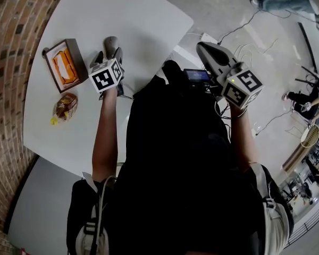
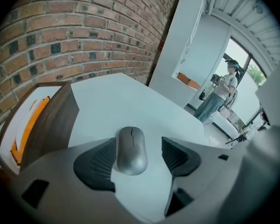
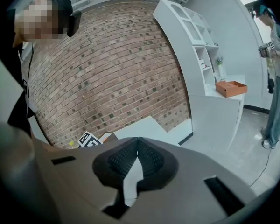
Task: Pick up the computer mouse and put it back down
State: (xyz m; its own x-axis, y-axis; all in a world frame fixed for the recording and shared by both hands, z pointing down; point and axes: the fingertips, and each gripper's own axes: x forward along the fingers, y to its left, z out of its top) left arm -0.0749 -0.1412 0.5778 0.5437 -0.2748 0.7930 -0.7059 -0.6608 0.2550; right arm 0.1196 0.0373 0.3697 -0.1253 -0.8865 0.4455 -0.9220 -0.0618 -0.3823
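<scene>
A silver-grey computer mouse (image 1: 111,45) (image 2: 131,149) lies on the white table (image 1: 143,15), lengthwise between the jaws of my left gripper (image 1: 108,58) (image 2: 138,143). Those jaws stand open. The left pad sits close beside the mouse, and a strip of bare table shows between the mouse and the right pad. My right gripper (image 1: 202,48) (image 3: 137,141) is held off the table's right edge, over the floor. Its pads meet at the tips with nothing between them.
A wooden tray holding something orange (image 1: 64,64) (image 2: 37,120) stands left of the mouse, with a snack packet (image 1: 65,107) nearer the front edge. A brick wall (image 2: 84,36) runs along the table's far left. A white shelf unit (image 3: 196,55) and a standing person (image 3: 275,69) are farther off.
</scene>
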